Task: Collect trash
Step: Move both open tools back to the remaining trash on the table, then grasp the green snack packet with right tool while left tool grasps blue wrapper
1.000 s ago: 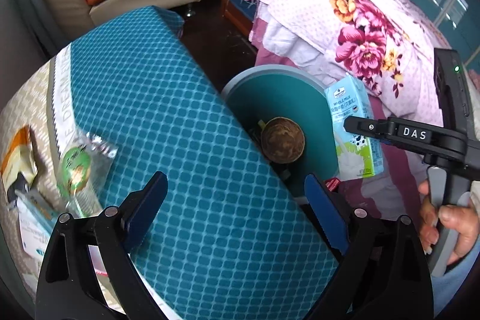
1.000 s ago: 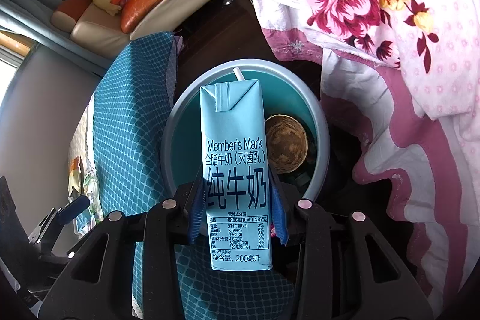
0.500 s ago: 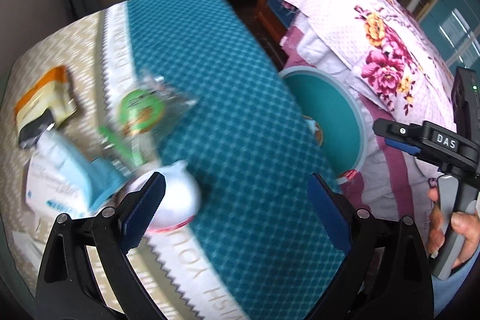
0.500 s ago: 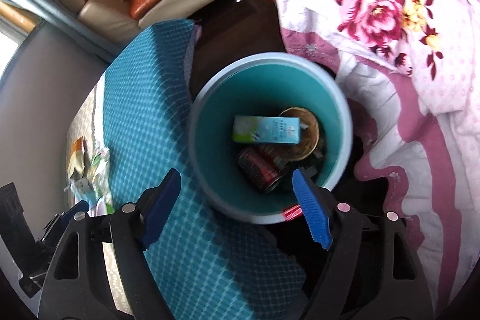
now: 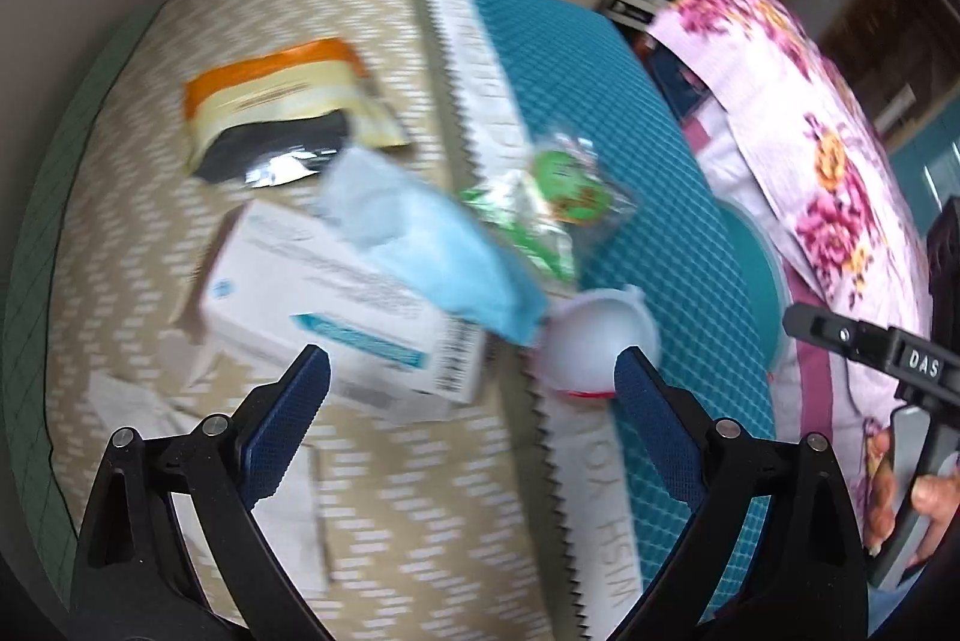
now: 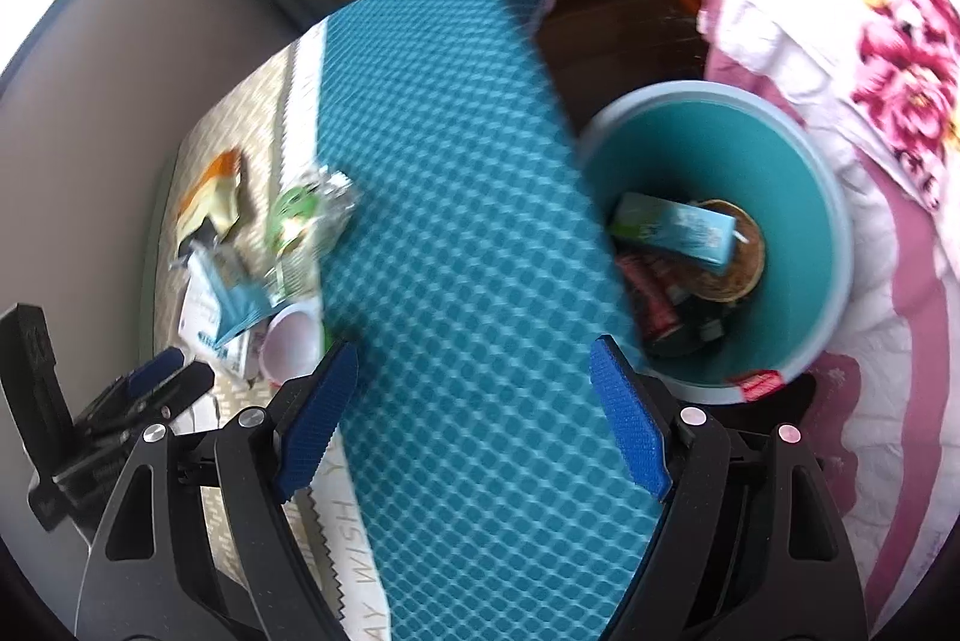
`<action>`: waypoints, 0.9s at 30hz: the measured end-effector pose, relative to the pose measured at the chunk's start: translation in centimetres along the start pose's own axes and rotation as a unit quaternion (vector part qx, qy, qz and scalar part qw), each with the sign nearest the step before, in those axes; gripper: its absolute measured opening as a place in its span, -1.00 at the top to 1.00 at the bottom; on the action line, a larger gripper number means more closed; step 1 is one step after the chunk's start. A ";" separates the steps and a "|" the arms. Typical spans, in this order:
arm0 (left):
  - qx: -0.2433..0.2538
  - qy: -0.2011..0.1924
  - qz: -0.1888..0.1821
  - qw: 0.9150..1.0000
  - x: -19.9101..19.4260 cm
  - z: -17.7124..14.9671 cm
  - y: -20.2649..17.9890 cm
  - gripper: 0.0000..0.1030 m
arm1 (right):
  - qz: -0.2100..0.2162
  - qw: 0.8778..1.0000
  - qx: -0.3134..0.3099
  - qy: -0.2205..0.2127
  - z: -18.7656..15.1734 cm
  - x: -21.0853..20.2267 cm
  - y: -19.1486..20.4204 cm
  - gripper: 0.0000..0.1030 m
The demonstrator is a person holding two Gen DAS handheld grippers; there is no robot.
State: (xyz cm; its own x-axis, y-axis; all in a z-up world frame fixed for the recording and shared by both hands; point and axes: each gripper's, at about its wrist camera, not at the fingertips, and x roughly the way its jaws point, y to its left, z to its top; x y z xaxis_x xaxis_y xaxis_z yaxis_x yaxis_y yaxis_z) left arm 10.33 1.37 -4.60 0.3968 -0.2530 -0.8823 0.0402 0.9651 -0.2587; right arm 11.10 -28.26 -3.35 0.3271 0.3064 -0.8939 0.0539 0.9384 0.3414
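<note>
Milk carton [image 6: 675, 228] inside teal bin [image 6: 837, 245]

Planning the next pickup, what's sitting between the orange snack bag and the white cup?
In the left wrist view, a crumpled blue mask on a white box lies between the orange snack bag and the white cup.

Motion blur smears the box [image 5: 336, 323] print unreadable, and the tablecloth [image 6: 456, 233] hides the bin [image 6: 834, 233] rim's left side.

Both wrist views look down, sharing the table [image 5: 420, 521] litter; the right also sees the bin [image 6: 834, 221].
</note>
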 end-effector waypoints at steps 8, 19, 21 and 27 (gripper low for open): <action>-0.058 0.010 -0.011 0.998 1.3 2.4 3.3 -0.86 | 0.005 1.000 -0.013 0.009 1.4 1.5 2.7 -0.48; -0.040 -0.001 0.028 0.999 4.0 5.4 2.4 -0.83 | 0.013 1.000 -0.002 0.025 4.2 3.2 2.9 -0.48; -0.020 -0.004 0.040 0.999 4.0 5.4 2.3 -0.54 | 0.015 1.000 -0.007 0.026 4.6 3.5 3.3 -0.48; 0.004 -0.003 0.045 0.999 3.7 5.0 3.4 -0.47 | 0.028 0.998 -0.031 0.043 6.4 6.1 5.9 -0.48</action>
State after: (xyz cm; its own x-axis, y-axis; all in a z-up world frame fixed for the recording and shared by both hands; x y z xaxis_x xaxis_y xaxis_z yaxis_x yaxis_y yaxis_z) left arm 16.51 4.11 -6.76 0.4047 -0.1644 -0.8995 0.0119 0.9846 -0.1745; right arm 19.44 -21.84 -4.96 0.2462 0.3682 -0.8965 -0.0207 0.9268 0.3750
